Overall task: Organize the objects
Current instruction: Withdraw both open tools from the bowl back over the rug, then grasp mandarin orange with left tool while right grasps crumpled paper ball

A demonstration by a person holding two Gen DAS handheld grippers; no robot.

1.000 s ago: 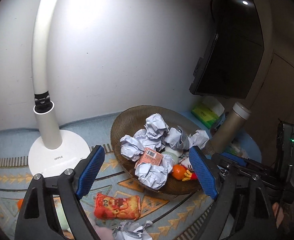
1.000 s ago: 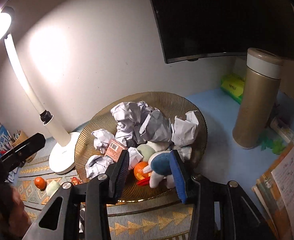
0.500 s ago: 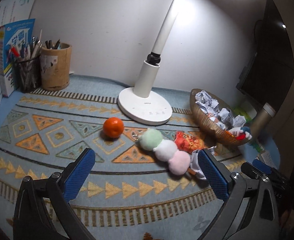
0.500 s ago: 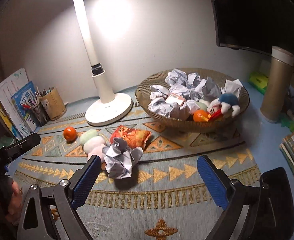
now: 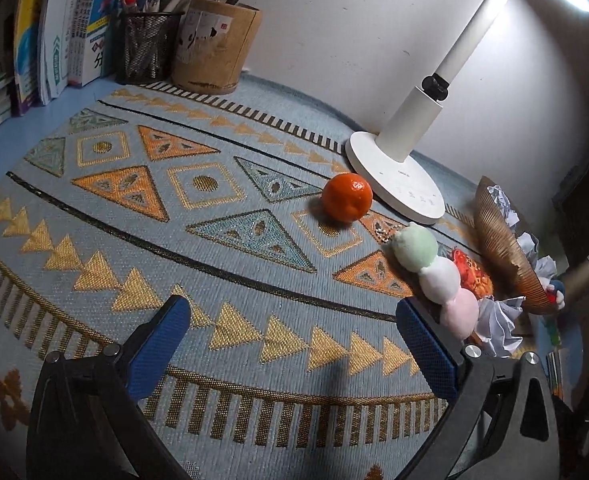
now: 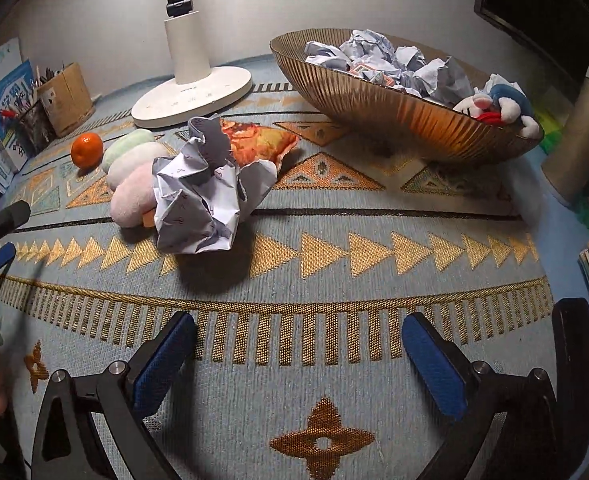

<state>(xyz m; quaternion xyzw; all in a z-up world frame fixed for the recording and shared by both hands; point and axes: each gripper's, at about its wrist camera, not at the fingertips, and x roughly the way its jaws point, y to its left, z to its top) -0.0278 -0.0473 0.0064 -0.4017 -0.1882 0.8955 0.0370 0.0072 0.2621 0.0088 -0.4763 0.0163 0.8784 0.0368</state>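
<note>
Both pairs of jaws are seen spread wide over a patterned mat (image 6: pixel 334 216) on the table, with nothing between them. The right gripper (image 6: pixel 298 344) has just been opening further; the left gripper (image 5: pixel 294 332) is likewise held empty above the mat.

In the right wrist view, a crumpled paper ball (image 6: pixel 206 196) is found on the mat ahead of the right gripper, touching a plush skewer of three balls (image 6: pixel 134 168), green, white and pink. An orange snack packet (image 6: pixel 258 140) is seen just behind the paper, and a tangerine (image 6: pixel 87 149) lies beside the green end of the plush.

A ribbed brown bowl (image 6: pixel 394 96) is placed to the right, filled with more crumpled paper (image 6: pixel 374 52) and a small blue and white plush toy (image 6: pixel 498 104).

A white lamp base (image 6: pixel 192 96) is set behind the loose items. Pen holders (image 5: pixel 190 44) and books (image 5: pixel 66 36) are lined up against the wall.
</note>
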